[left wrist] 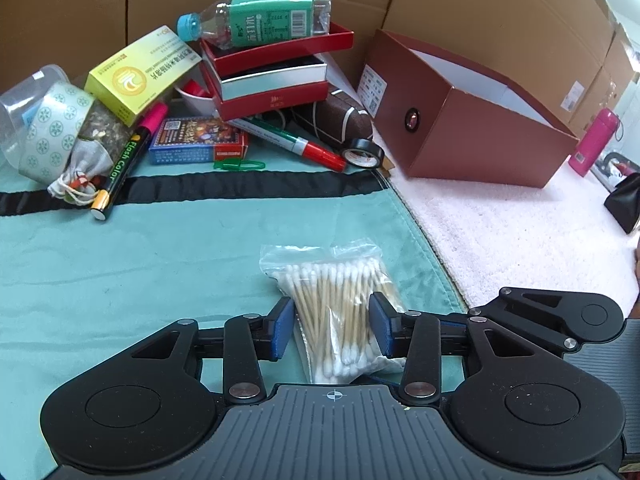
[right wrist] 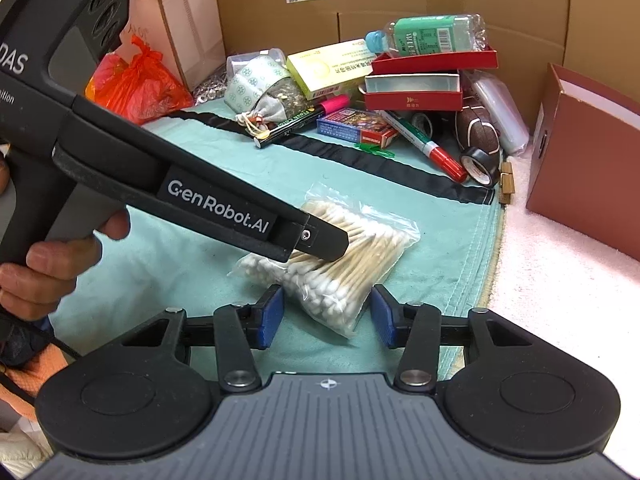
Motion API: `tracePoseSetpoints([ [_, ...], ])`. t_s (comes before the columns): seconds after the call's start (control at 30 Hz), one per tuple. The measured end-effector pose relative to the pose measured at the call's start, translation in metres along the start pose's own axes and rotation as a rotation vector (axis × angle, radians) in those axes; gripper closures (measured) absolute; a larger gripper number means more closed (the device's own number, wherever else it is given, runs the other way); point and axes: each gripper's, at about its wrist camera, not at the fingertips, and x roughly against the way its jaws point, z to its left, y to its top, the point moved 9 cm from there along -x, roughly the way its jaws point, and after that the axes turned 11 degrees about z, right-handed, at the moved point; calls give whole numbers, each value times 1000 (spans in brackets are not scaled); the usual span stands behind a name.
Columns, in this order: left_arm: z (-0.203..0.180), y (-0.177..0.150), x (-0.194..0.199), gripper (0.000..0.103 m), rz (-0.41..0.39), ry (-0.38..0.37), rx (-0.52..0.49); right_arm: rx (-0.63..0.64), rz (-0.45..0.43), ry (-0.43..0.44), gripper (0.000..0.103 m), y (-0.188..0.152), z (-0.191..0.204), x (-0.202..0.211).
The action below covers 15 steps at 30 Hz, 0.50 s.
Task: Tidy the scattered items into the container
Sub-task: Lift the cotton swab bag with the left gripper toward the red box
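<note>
The bag of cotton swabs (left wrist: 340, 304) lies on the green cloth (left wrist: 120, 280) between the left gripper (left wrist: 333, 326) and right gripper (right wrist: 327, 316), both spread; squeeze its middle gently before lifting it to the red box (left wrist: 472, 120).

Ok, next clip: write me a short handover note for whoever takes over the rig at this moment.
Left gripper: fingers straddle the bag of cotton swabs; whether they grip it is unclear.
Right gripper: open, with the bag's corner between its fingers, not gripped.
The bag lies on the teal cloth. The open red-brown box stands to the right of the cloth, its inside mostly hidden.
Done: nothing visibly boxed.
Left: move the swabs into the box, then the pile behind, including the soda bottle, green-and-red marker and black tape roll.
</note>
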Motion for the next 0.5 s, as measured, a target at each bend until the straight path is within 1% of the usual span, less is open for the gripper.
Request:
tracePoseSetpoints([
  [0.1,-1,0,0,57,-1,5,-7,16,-4,-21,52,-1,2,0],
  [0.17,-2,-1,1,64,-2,16,-12,4,-8,-23,56,-1,1,0],
  [0.23,-5,-1,3,66,-3,21,-22,-8,-9,-23,62,-2,0,2],
  [0.3,-10,-1,5,67,-7,28,-37,-14,-10,-19,63,-2,0,5],
  [0.4,-16,1,8,68,-15,32,-51,-20,-18,-27,64,-2,-1,11],
  [0.5,-22,7,13,69,-30,20,-54,-29,-38,-38,65,0,-5,19],
])
